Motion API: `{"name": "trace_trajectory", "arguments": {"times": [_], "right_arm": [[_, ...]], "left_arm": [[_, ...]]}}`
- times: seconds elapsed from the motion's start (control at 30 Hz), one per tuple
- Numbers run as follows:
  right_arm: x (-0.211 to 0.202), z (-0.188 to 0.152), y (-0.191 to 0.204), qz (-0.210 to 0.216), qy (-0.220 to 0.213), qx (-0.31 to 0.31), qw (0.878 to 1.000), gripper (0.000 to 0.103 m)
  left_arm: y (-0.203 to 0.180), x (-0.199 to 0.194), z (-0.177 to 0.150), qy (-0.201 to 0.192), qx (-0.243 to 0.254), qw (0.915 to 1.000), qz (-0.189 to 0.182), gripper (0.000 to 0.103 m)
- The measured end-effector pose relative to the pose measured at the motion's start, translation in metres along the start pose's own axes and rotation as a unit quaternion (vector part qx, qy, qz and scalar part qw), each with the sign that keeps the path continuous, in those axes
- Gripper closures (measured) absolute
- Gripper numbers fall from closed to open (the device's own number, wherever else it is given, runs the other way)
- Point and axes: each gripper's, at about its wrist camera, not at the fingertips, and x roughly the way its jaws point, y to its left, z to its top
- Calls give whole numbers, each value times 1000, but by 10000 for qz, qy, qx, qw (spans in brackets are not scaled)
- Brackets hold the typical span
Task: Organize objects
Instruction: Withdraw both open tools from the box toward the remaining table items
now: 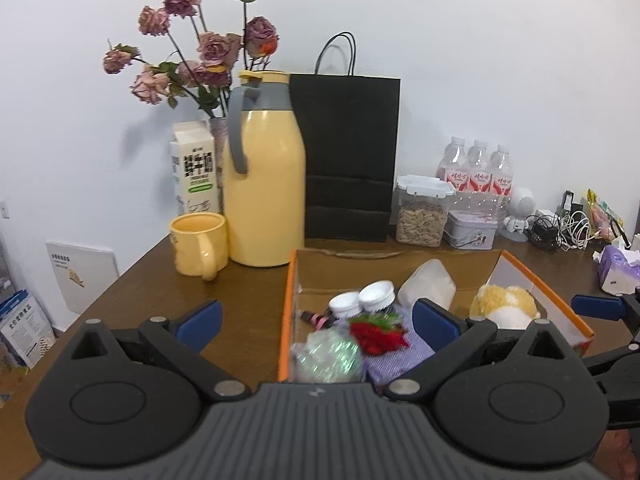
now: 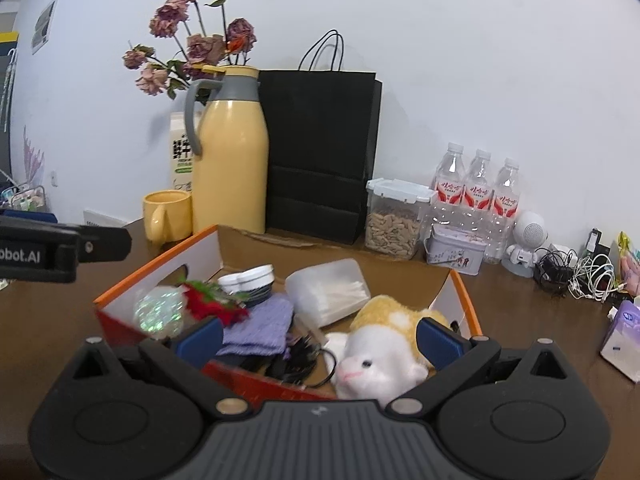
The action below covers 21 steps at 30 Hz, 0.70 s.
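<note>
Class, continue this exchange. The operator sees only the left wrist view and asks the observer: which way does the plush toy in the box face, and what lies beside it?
Observer: The plush toy faces the right gripper; its white face and pink nose show in the right wrist view.
Operator: Anything between it and the purple cloth?
Observer: Yes, black cables lie in the box there, beside the toy.
Operator: Right jaws?
Observer: Open, empty.

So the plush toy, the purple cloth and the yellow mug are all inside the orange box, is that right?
Not quite: the yellow mug stands on the table outside the orange box, beside the jug, as the right wrist view shows. The plush toy and purple cloth are inside.
</note>
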Motion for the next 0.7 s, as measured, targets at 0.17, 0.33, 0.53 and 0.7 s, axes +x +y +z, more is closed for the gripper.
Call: {"name": "trace_trajectory", "arguments": {"times": [0.17,0.33,0.53,0.7], "right_arm": [[-18,-12,11,109,106,-23,9999,0],[-31,-24,21,270,227,-52,9994,0],[-41,-42,31,479,431,-18,9979,0],[-43,-58,39,573,617,-56,9964,0]], "left_arm": [[12,-18,-12,112,12,9999,87,0],[25,-34,-24,227,12,9996,169,0],[36,-51,-42,410,72,9989,213,0],[45,-61,-60,575,77,9980,263,0]]}}
